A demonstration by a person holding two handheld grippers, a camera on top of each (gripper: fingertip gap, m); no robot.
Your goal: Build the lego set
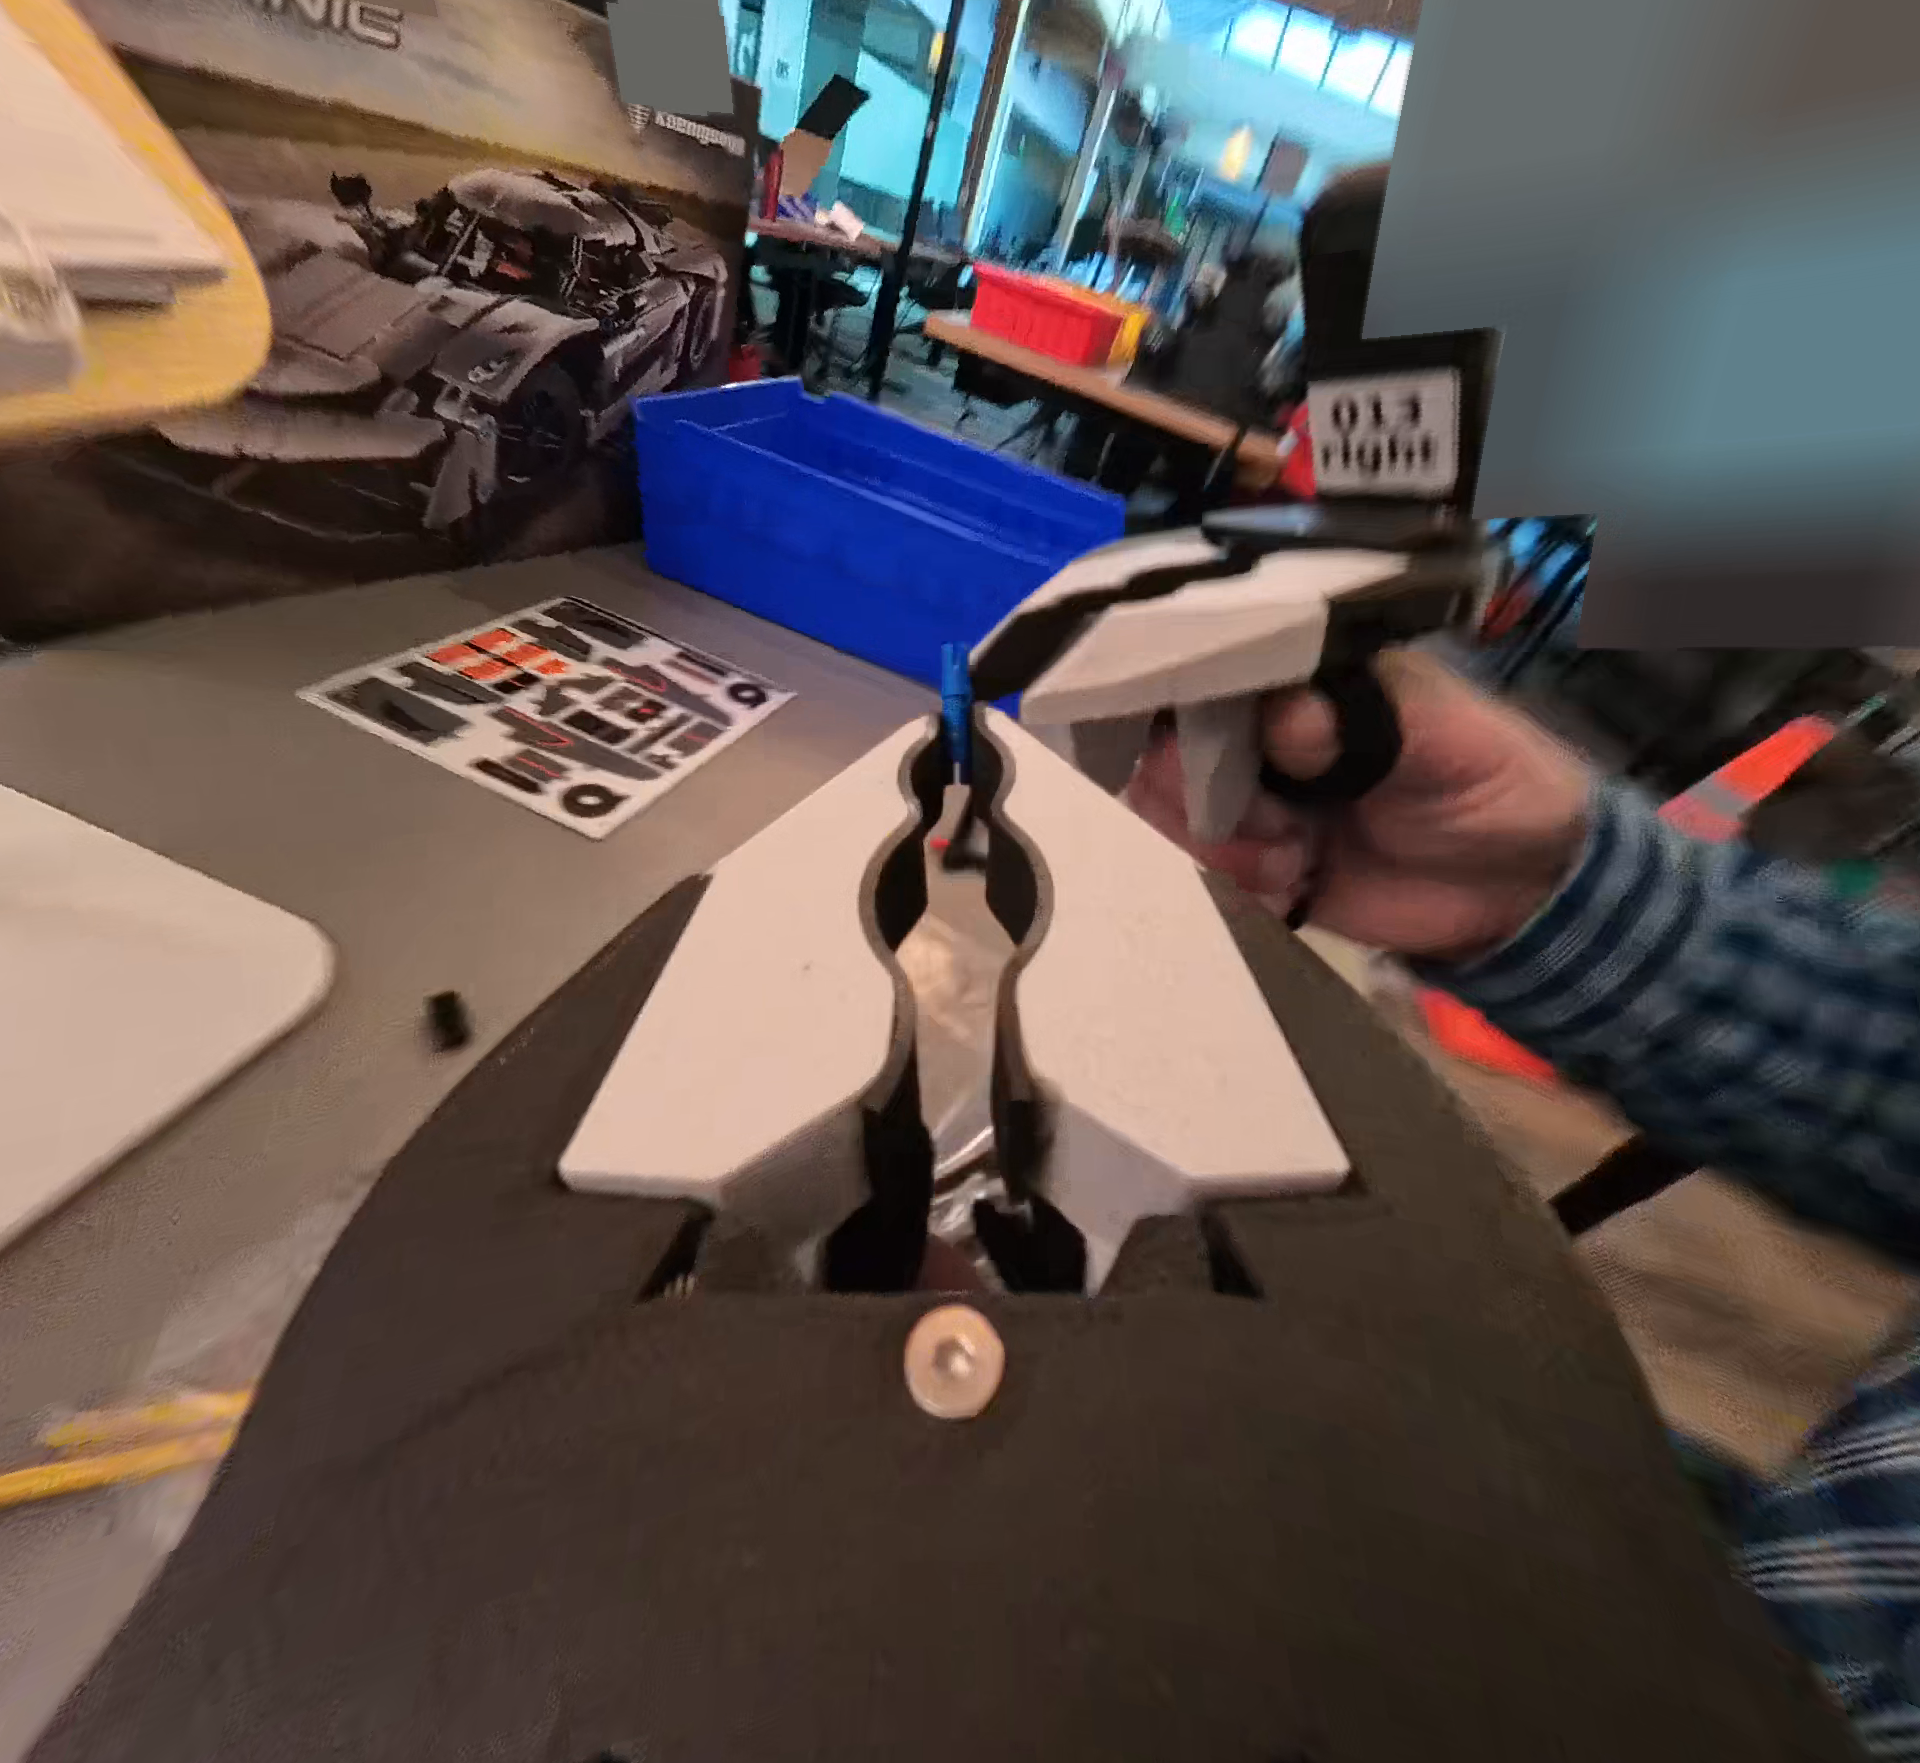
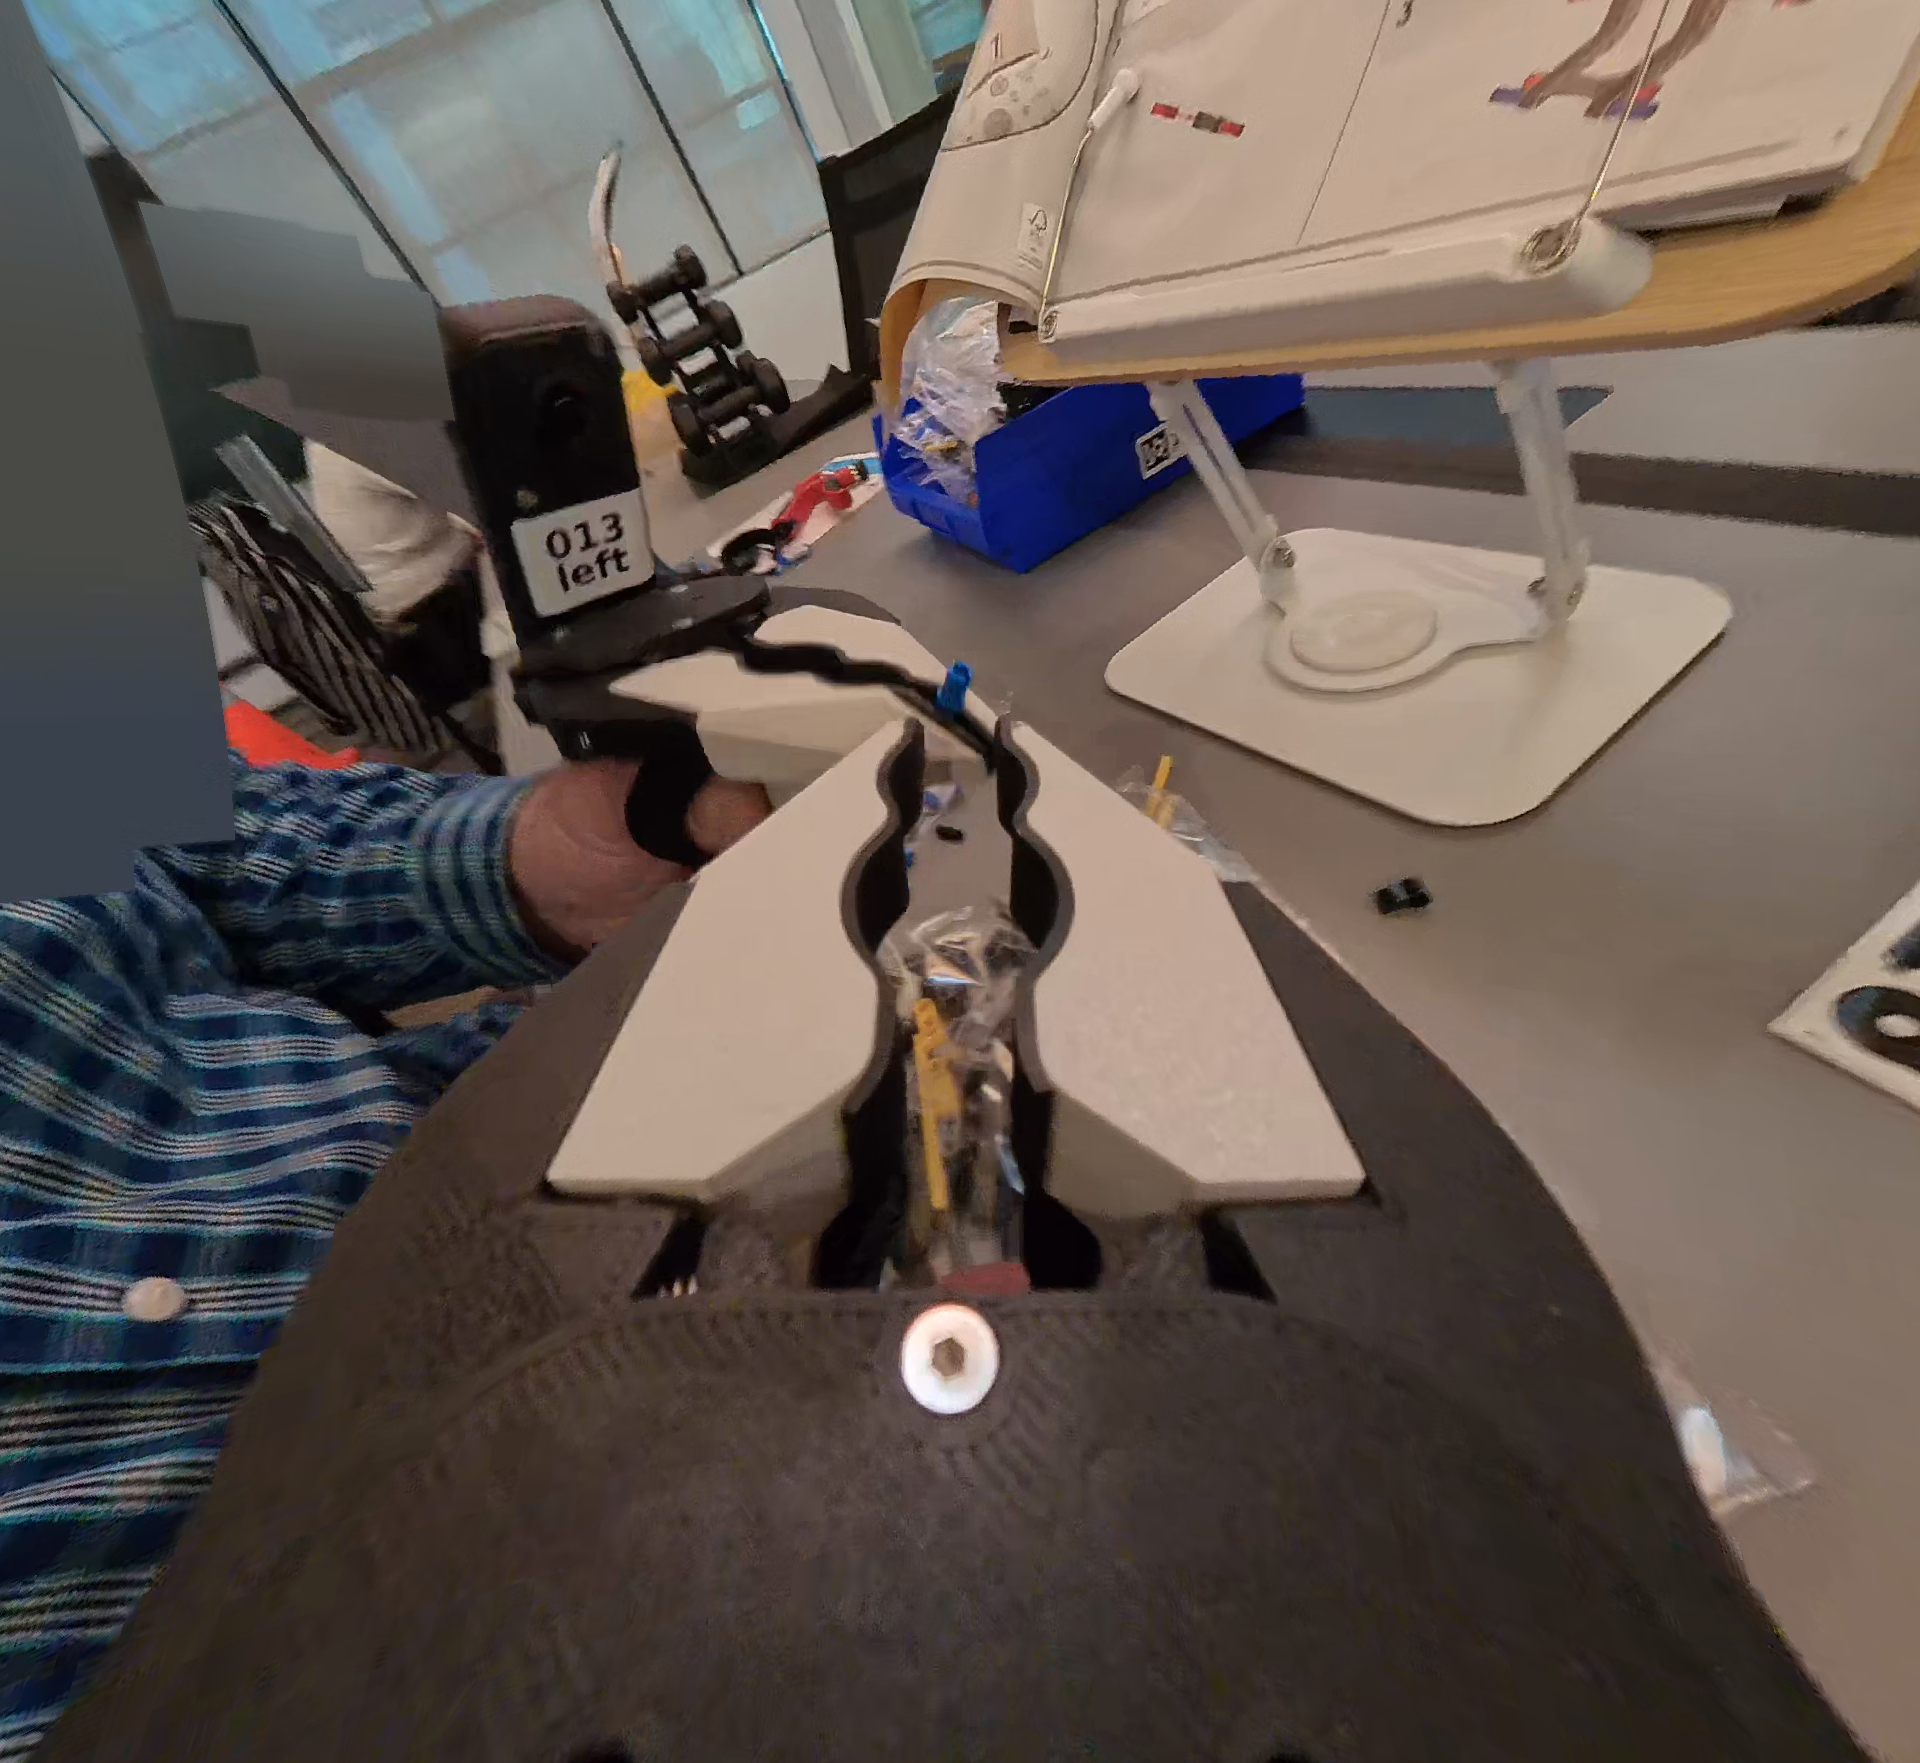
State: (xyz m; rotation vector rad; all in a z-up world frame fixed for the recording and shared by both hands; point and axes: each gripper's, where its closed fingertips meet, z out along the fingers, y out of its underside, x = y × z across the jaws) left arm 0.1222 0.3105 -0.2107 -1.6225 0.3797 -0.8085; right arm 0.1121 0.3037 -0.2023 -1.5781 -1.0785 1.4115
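Printed matter is plentiful but goes unquoted here. The set's box (image 1: 416, 311) stands at the back of the grey table (image 1: 312, 882), with large pale lettering over a photo of a dark grey car. A sticker sheet (image 1: 545, 711) of black and red shapes lies flat in front of it, near a blue bin (image 1: 862, 518). Each gripper's camera mount carries a white label with black characters, one on the right mount (image 1: 1377, 430) and one on the left mount (image 2: 584, 552). The instruction booklet (image 2: 1351, 51) lies open on a white stand (image 2: 1455, 674), held by wire page clips. Under the stand, a second blue bin (image 2: 1060, 477) with a square code sticker holds clear bags of parts.

The room is a large workspace with tall windows, other tables, a red crate (image 1: 1049, 316) and a dumbbell rack (image 2: 696, 363). A small black piece (image 2: 1401, 894) lies loose on the table, and a clear parts bag (image 2: 956, 955) lies below the grippers.

The left gripper (image 1: 956, 726) is lifted above the table, its fingers pinching a blue pin (image 1: 954, 700) upright at the very tips. The left hand (image 2: 592, 840), in a blue plaid sleeve, grips the handle. The right gripper (image 1: 982, 669), held by the right hand (image 1: 1403, 820), comes in from the side with its tips just beside the pin. Its fingers are a narrow gap apart, and I cannot tell whether they hold anything
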